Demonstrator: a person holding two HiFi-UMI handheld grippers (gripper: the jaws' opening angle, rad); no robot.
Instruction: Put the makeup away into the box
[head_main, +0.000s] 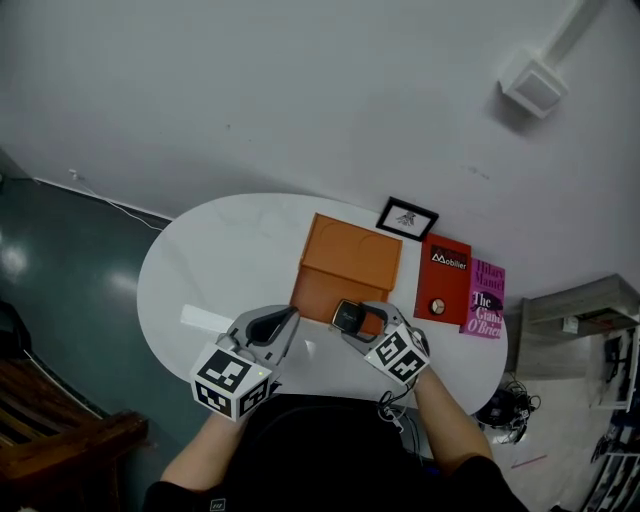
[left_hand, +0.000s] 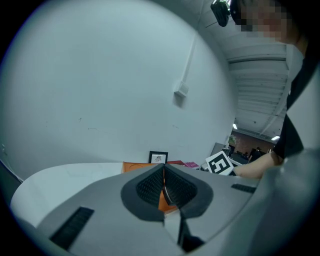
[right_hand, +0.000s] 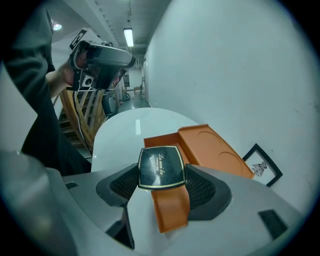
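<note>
The compact (right_hand: 161, 167) was held flat, its black top facing up. It was nearly square, so no side looked longer. Its gold words ran across from pad to pad. The right gripper (head_main: 365, 322) pinched it by its two sides. It hung over the near edge of the box (head_main: 322, 295). I could not tell if it touched the box.

The left gripper (head_main: 283, 320) was held up just left of the box. Its jaws were pressed together with nothing in them.

The table (head_main: 220, 260) was white and oval. It stood against a pale wall (head_main: 300, 100). The floor (head_main: 60, 260) was dark and shiny. Some brown wood (head_main: 50, 410) stood at the left.

The box was orange and lay open. Its lid (head_main: 352, 252) lay flat behind it and had round dents. A small black frame (head_main: 407, 218) stood beyond the lid. A red book (head_main: 445, 280) lay just right of the box, and a pink book (head_main: 485, 298) lay beside that. A white card (head_main: 205, 318) lay on the table left of the left gripper.
</note>
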